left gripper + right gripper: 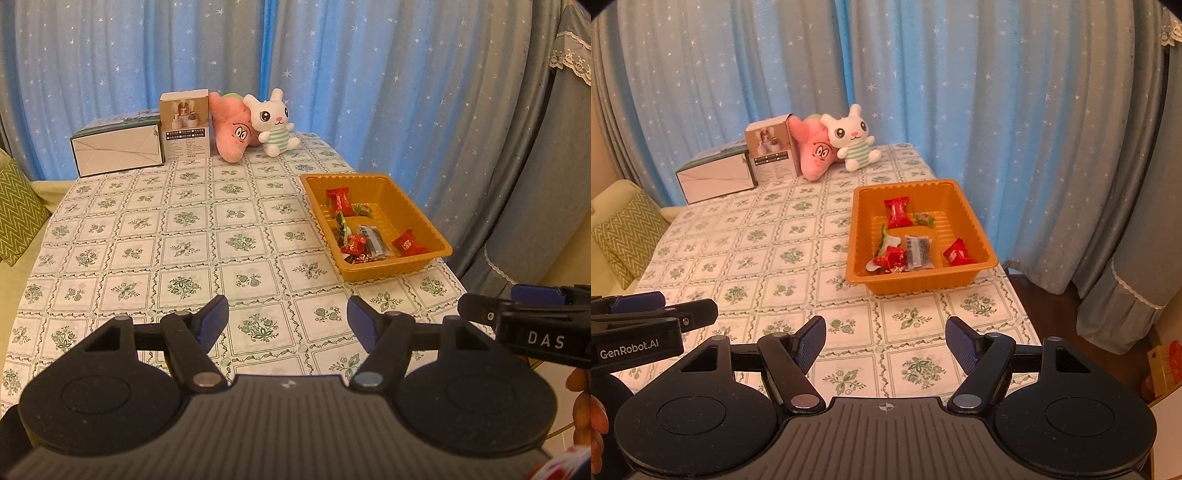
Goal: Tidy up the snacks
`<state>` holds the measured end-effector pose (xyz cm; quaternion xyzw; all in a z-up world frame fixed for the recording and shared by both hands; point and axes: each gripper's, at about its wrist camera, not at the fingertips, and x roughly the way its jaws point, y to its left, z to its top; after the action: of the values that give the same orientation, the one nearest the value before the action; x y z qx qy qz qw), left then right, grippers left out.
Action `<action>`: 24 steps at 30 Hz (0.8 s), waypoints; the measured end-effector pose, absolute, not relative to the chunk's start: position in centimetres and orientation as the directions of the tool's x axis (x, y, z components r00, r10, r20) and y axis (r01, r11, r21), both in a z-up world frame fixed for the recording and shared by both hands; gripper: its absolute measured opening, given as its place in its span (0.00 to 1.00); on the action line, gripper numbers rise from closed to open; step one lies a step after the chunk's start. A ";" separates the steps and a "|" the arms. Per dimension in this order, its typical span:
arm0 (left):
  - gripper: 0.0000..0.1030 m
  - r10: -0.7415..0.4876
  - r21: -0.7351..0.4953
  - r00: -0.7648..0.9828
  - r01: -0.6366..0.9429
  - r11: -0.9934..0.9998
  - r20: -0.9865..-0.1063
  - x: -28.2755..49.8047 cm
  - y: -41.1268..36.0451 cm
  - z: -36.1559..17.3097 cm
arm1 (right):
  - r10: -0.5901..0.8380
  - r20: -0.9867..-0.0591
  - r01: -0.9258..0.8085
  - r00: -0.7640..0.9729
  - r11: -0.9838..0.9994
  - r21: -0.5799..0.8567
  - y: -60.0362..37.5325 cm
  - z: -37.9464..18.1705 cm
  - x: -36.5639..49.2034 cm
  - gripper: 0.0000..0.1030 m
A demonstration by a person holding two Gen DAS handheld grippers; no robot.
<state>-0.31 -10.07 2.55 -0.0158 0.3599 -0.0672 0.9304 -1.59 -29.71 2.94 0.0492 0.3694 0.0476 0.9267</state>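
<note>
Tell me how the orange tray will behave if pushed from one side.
The orange tray looks thin, ribbed plastic, so probably light and somewhat flexible. It would likely slide on the tablecloth rather than tip, being low and wide. Loose candies may shift inside.

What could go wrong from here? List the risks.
1. The orange plastic tray sits near the table's right edge; a nudge from the side could push it off.
2. The red-wrapped candies and the clear packet lie crowded together, so the open right hand-held gripper might pinch two at once.
</note>
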 end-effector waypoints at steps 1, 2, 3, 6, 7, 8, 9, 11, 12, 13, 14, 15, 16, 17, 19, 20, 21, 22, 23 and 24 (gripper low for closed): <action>0.66 -0.136 -0.079 0.732 0.113 0.991 -0.668 -0.3 -10.1 2.6 | 0.125 -0.680 -0.051 0.723 0.991 0.127 -29.7 2.9 -1.6 0.69; 0.66 -0.136 -0.080 0.732 0.112 0.991 -0.667 -0.3 -10.0 2.6 | 0.125 -0.680 -0.051 0.722 0.991 0.127 -29.7 2.9 -1.6 0.69; 0.66 -0.138 -0.080 0.731 0.114 0.990 -0.668 -0.3 -10.0 2.6 | 0.124 -0.681 -0.051 0.722 0.991 0.127 -29.7 2.9 -1.6 0.69; 0.64 -0.138 -0.082 0.729 0.111 0.990 -0.671 -0.2 -10.0 2.6 | 0.126 -0.680 -0.052 0.722 0.990 0.128 -29.7 2.9 -1.6 0.69; 0.64 -0.138 -0.083 0.727 0.111 0.990 -0.672 -0.2 -10.0 2.5 | 0.126 -0.680 -0.052 0.722 0.990 0.128 -29.7 2.9 -1.6 0.69; 0.64 -0.138 -0.083 0.727 0.112 0.990 -0.673 -0.2 -10.0 2.5 | 0.125 -0.680 -0.052 0.723 0.991 0.127 -29.8 2.9 -1.6 0.69; 0.64 -0.140 -0.084 0.726 0.113 0.990 -0.673 -0.2 -10.0 2.5 | 0.125 -0.679 -0.053 0.723 0.991 0.126 -29.7 2.9 -1.6 0.69; 0.64 -0.142 -0.087 0.724 0.113 0.990 -0.675 -0.2 -10.0 2.4 | 0.126 -0.680 -0.052 0.722 0.990 0.128 -29.7 2.9 -1.6 0.69; 0.64 -0.141 -0.086 0.725 0.113 0.990 -0.674 -0.2 -10.0 2.3 | 0.125 -0.680 -0.052 0.723 0.991 0.127 -29.7 2.9 -1.6 0.69; 0.64 -0.139 -0.084 0.725 0.112 0.990 -0.674 -0.2 -10.0 2.3 | 0.124 -0.680 -0.051 0.723 0.991 0.126 -29.7 2.9 -1.6 0.69; 0.65 -0.136 -0.080 0.726 0.112 0.991 -0.674 -0.2 -10.0 2.3 | 0.124 -0.680 -0.051 0.723 0.991 0.126 -29.7 2.9 -1.6 0.69; 0.65 -0.134 -0.077 0.727 0.112 0.991 -0.674 -0.2 -10.1 2.3 | 0.124 -0.681 -0.050 0.722 0.991 0.127 -29.8 2.9 -1.5 0.69; 0.65 -0.134 -0.077 0.726 0.112 0.991 -0.674 -0.1 -10.1 2.3 | 0.124 -0.681 -0.049 0.722 0.990 0.129 -29.8 2.9 -1.5 0.69; 0.65 -0.136 -0.078 0.726 0.112 0.991 -0.674 -0.1 -10.1 2.3 | 0.124 -0.681 -0.049 0.722 0.991 0.128 -29.8 2.9 -1.5 0.69; 0.65 -0.135 -0.077 0.725 0.113 0.991 -0.675 -0.1 -10.1 2.2 | 0.123 -0.682 -0.047 0.721 0.991 0.129 -29.8 2.8 -1.4 0.69; 0.65 -0.136 -0.077 0.725 0.114 0.991 -0.675 -0.1 -10.1 2.2 | 0.124 -0.681 -0.047 0.721 0.990 0.130 -29.8 2.8 -1.4 0.69; 0.65 -0.137 -0.079 0.725 0.113 0.990 -0.675 -0.1 -10.1 2.2 | 0.124 -0.681 -0.047 0.722 0.990 0.130 -29.8 2.8 -1.4 0.69; 0.65 -0.139 -0.081 0.724 0.114 0.990 -0.676 0.0 -10.1 2.2 | 0.123 -0.681 -0.046 0.722 0.990 0.130 -29.8 2.8 -1.4 0.69; 0.65 -0.139 -0.082 0.723 0.114 0.990 -0.676 0.0 -10.1 2.1 | 0.123 -0.681 -0.045 0.722 0.990 0.131 -29.9 2.7 -1.4 0.69; 0.65 -0.139 -0.082 0.723 0.114 0.990 -0.677 0.0 -10.0 2.1 | 0.123 -0.681 -0.045 0.722 0.990 0.131 -29.9 2.7 -1.4 0.69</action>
<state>0.02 -10.04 2.06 -0.0170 0.3659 -0.0682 0.9280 -1.38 -29.86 2.73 0.0524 0.3700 0.0455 0.9264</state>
